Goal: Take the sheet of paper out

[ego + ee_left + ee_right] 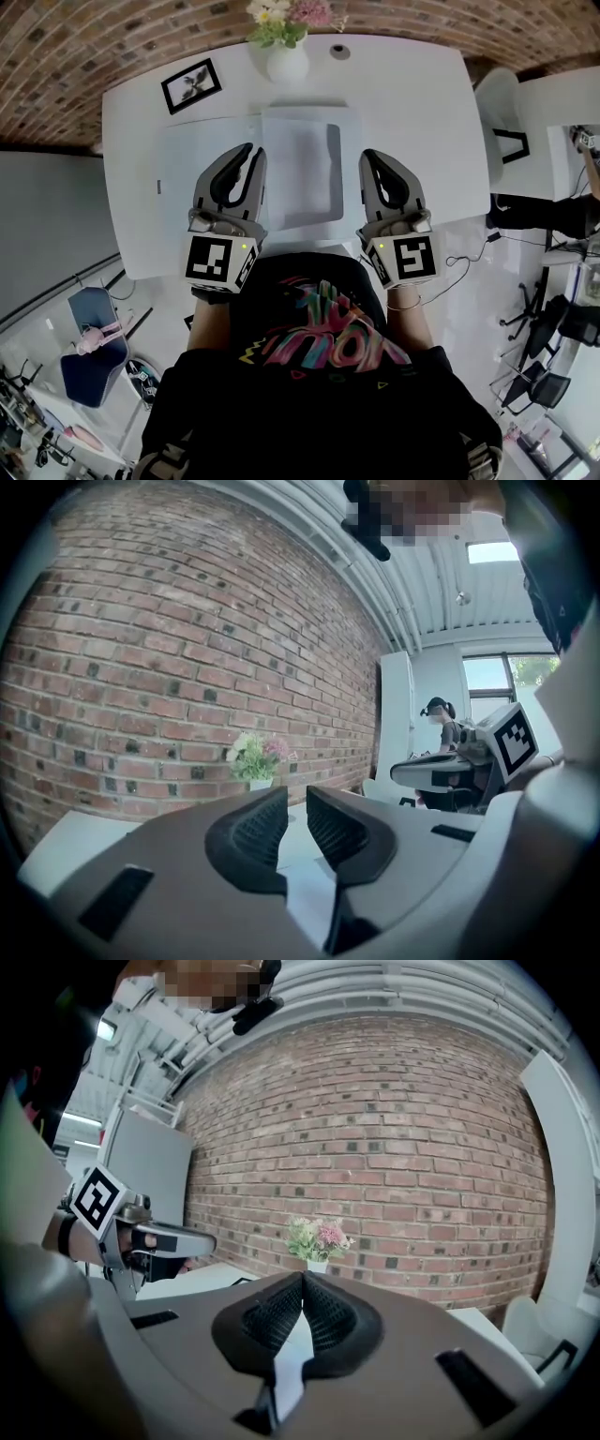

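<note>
Left gripper [250,152] jaws a little apart, empty. Right gripper [369,156] jaws shut, empty. Both over flat white sheet of paper [305,178] on white table [422,103]. Good way: open wider, go low, pinch paper edge softly.

L tool [251,152] | R tool [369,157] | flank sheet [302,169] | vase [287,62] far edge

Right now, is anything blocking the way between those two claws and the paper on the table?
Nothing visible does. The left gripper and right gripper hang either side of the sheet of paper. The flower vase and picture frame stand beyond it, at the far edge of the table.
</note>
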A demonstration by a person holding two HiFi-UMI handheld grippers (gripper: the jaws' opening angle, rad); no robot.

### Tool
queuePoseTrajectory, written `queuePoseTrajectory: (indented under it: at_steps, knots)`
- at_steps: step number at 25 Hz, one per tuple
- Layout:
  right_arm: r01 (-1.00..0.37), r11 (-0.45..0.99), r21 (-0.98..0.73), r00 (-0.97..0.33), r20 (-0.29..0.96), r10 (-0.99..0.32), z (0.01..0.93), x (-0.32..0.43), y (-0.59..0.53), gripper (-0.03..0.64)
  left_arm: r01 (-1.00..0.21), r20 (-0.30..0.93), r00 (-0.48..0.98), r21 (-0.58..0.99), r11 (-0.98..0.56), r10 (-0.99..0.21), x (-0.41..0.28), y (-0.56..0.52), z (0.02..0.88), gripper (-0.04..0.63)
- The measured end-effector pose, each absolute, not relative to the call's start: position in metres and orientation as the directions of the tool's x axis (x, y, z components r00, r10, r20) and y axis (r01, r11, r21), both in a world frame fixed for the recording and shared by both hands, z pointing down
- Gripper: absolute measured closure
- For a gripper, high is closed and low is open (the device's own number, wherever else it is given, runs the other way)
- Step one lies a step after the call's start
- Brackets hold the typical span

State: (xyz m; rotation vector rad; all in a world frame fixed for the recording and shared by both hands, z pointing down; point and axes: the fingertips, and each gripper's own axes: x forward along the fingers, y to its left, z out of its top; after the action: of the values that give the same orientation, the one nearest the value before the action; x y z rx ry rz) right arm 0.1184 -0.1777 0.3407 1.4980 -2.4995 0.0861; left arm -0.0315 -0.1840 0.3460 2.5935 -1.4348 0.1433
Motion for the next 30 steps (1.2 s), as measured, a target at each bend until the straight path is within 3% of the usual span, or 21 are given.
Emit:
queuePoseTrajectory:
  at_steps: [3, 15, 30]
  knots:
    - [-0.884, 0.464, 0.051, -0.447, 0.197, -0.873, 0.337, 0.116, -0.182, 0.598, -0.837, 0.201, 0.547, 0.151, -0.526, -0.812, -0.03, -0.186, 0.364, 0.489]
    - [-0.887, 0.461, 0.031, -0.444, 0.217, -0.869, 0.361, 0.113, -0.19, 0.598, -0.799, 0.348, 0.6, 0.315, -0.513, -0.721, -0.027, -0.19, 0.45, 0.434]
    - [-0.882, 0.471, 0.019, -0.445, 0.294, -0.846, 0.39, 0.12, -0.181, 0.598, -0.753, 0.512, 0.649, 0.541, -0.376, -0.563, -0.022, -0.185, 0.563, 0.385]
